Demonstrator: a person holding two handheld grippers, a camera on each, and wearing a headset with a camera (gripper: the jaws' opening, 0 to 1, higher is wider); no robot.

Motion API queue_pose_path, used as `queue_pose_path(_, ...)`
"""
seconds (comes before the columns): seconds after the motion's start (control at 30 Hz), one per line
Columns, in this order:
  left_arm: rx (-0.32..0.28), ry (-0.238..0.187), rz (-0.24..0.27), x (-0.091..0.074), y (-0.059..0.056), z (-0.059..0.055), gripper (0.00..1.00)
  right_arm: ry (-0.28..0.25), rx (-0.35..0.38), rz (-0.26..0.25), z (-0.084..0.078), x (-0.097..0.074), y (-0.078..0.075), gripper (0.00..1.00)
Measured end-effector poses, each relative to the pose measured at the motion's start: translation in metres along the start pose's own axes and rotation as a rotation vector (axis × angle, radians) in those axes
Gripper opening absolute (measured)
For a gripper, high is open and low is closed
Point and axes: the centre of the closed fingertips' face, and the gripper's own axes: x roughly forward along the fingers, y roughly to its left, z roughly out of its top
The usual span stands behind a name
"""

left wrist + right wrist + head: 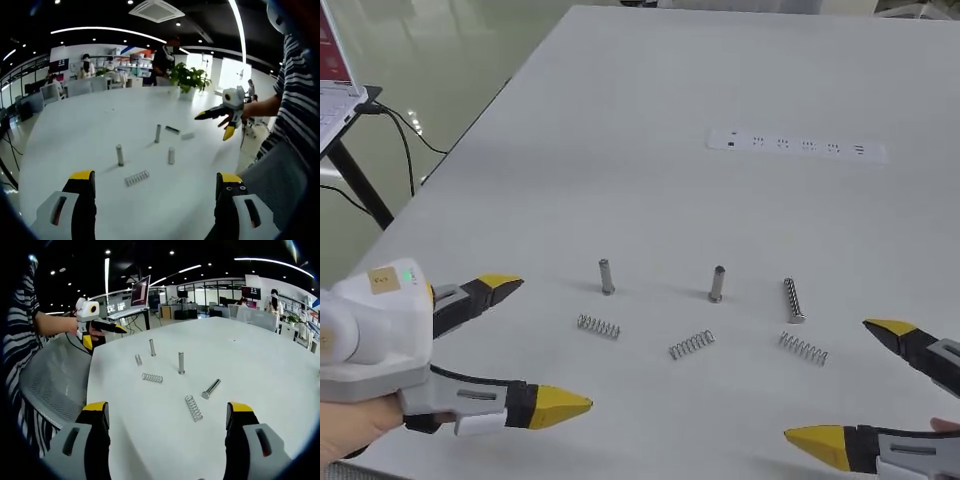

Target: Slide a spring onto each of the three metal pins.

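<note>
Two metal pins stand upright on the white table, one on the left (606,276) (152,347) and one in the middle (717,283) (181,362). A third pin (792,300) (211,388) lies on its side at the right. Three springs lie loose in front of the pins: left (598,326) (136,178), middle (691,345) (152,377) and right (803,348) (193,407). My left gripper (550,345) (155,176) is open and holds nothing, left of the left spring. My right gripper (830,380) (167,407) is open and holds nothing, just in front of the right spring.
A white power strip (797,146) lies farther back on the table. The table's left edge (470,130) runs diagonally, with a laptop (335,80) on a stand and cables beyond it. A grey mesh chair (50,385) stands by the near edge.
</note>
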Motion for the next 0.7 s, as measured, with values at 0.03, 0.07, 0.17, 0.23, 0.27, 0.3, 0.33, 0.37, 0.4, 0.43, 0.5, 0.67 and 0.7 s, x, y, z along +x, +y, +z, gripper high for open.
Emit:
queue_pose_path(0.03,0.002,-0.001,0.005,0.0,0.002,0.0,0.98,0.0,0.001,0.0,0.0,0.0,0.0,0.98)
queue_pose_path(0.07,0.005,0.0,0.009,0.0,0.003,0.0,0.98,0.001,0.001,-0.001,-0.001,0.0,0.0,0.98)
queue_pose_path(0.17,0.011,-0.004,0.013,0.0,0.008,0.004,0.98,0.002,0.004,-0.002,-0.002,0.0,0.0,0.98)
queue_pose_path(0.23,0.021,-0.001,0.018,0.001,0.012,0.006,0.98,0.002,0.006,-0.005,-0.002,0.0,-0.001,0.97)
queue_pose_path(0.27,0.024,0.001,0.021,0.001,0.013,0.007,0.98,0.002,0.007,-0.006,-0.002,0.0,-0.001,0.97)
queue_pose_path(0.3,0.028,0.001,0.025,0.001,0.015,0.008,0.98,0.001,0.007,-0.006,-0.002,0.0,-0.001,0.97)
queue_pose_path(0.33,0.03,-0.004,0.028,0.001,0.017,0.01,0.98,0.0,0.007,-0.007,-0.001,0.0,-0.001,0.97)
queue_pose_path(0.37,0.029,-0.007,0.029,0.0,0.018,0.011,0.98,-0.002,0.007,-0.008,-0.001,0.0,-0.001,0.97)
queue_pose_path(0.4,0.027,-0.009,0.029,0.001,0.019,0.012,0.98,-0.003,0.008,-0.009,0.0,0.0,-0.001,0.97)
queue_pose_path(0.43,0.028,-0.01,0.031,0.001,0.02,0.012,0.98,-0.005,0.009,-0.01,0.0,0.0,-0.001,0.97)
queue_pose_path(0.5,0.029,-0.008,0.027,0.003,0.019,0.012,0.98,-0.005,0.01,-0.013,0.0,0.0,-0.002,0.96)
queue_pose_path(0.67,0.031,-0.006,0.014,0.006,0.016,0.012,0.98,-0.002,0.014,-0.017,-0.002,-0.002,-0.004,0.96)
queue_pose_path(0.7,0.033,-0.005,0.011,0.006,0.015,0.012,0.98,-0.002,0.014,-0.017,-0.002,-0.002,-0.004,0.96)
